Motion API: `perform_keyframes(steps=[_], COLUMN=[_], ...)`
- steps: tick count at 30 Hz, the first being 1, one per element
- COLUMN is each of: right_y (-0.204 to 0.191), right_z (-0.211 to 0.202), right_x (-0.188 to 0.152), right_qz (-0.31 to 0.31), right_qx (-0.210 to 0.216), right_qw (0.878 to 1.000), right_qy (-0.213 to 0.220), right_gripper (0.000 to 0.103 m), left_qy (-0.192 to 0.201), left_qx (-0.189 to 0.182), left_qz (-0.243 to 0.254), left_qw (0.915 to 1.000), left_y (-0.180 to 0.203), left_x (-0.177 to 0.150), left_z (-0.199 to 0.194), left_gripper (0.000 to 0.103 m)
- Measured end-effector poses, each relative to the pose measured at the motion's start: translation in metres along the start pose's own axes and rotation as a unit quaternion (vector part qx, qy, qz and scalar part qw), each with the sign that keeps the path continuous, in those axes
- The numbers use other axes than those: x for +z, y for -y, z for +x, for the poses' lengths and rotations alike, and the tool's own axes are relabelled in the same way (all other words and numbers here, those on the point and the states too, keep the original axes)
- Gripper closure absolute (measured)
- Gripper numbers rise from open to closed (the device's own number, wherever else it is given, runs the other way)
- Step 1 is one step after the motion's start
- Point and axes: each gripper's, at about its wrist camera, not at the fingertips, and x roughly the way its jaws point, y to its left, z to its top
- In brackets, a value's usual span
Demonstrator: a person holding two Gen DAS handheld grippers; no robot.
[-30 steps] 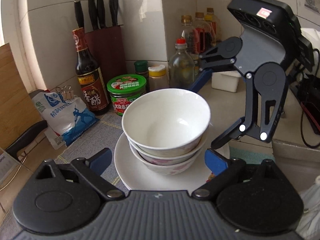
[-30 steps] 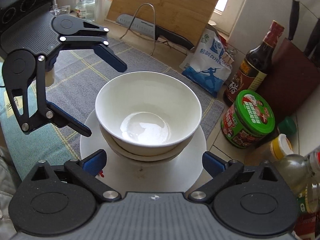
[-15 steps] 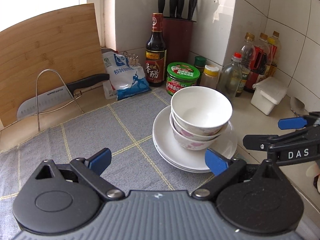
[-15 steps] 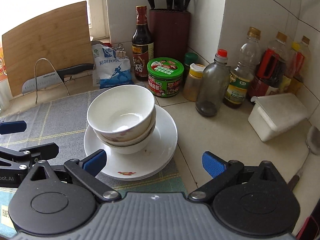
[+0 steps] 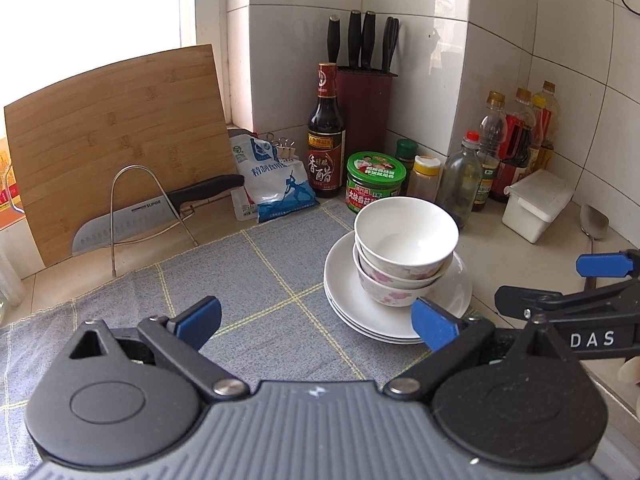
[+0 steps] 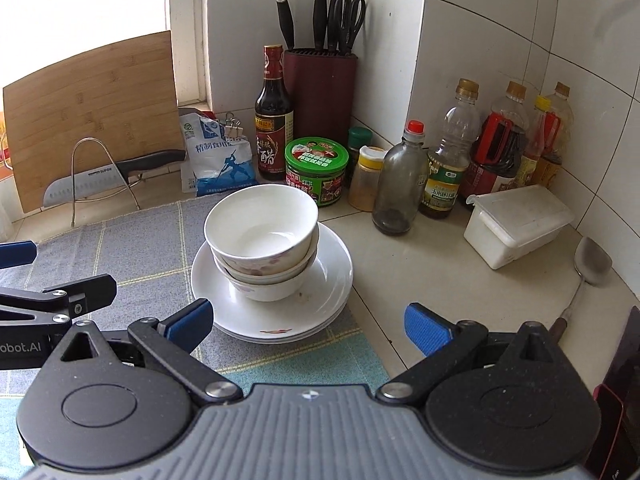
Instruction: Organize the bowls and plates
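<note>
White bowls (image 5: 404,256) sit nested on stacked plates (image 5: 348,304) for compactness, both grippers (image 5: 316,320) (image 6: 306,324) near them, spread wide, empty.

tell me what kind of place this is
Most likely a home kitchen counter, in a tiled corner. A knife block stands beside a vinegar bottle and other condiment bottles, a cleaver leans by a bamboo cutting board, and stacked bowls sit on plates.

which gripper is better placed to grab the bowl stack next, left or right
Probably the right gripper: it is open and empty, and the stacked bowls sit nearer its centreline. The left gripper is open too, but its view puts the bowls off to its right, beyond its right fingertip.
</note>
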Motion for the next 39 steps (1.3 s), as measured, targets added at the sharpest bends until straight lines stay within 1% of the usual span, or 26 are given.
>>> perform_keyframes(steps=[6,13,30,39], right_y=[0.002,0.001,0.003,0.001], right_z=[-0.007,-0.009,-0.014,-0.014], right_x=[0.000,0.000,0.001,0.003], right_qz=[0.008,0.004,0.002,-0.003], right_qx=[0.003,0.002,-0.006,-0.005], right_qw=[1.000,1.000,1.000,1.000], right_qy=[0.009,0.013,0.016,0.020], right_gripper=[0.000,0.000,0.000,0.000], left_qy=[-0.003,-0.005,-0.007,-0.007], left_qx=[0.013,0.017,0.017,0.019], left_qz=[0.003,0.005,0.011,0.011], left_qw=[0.9999,0.9998,0.9998,0.9997], left_y=[0.001,0.001,0.007,0.003], left_x=[0.000,0.000,0.001,0.003], left_z=[-0.004,-0.006,-0.005,-0.005], left_gripper=[0.002,0.002,0.002,0.002])
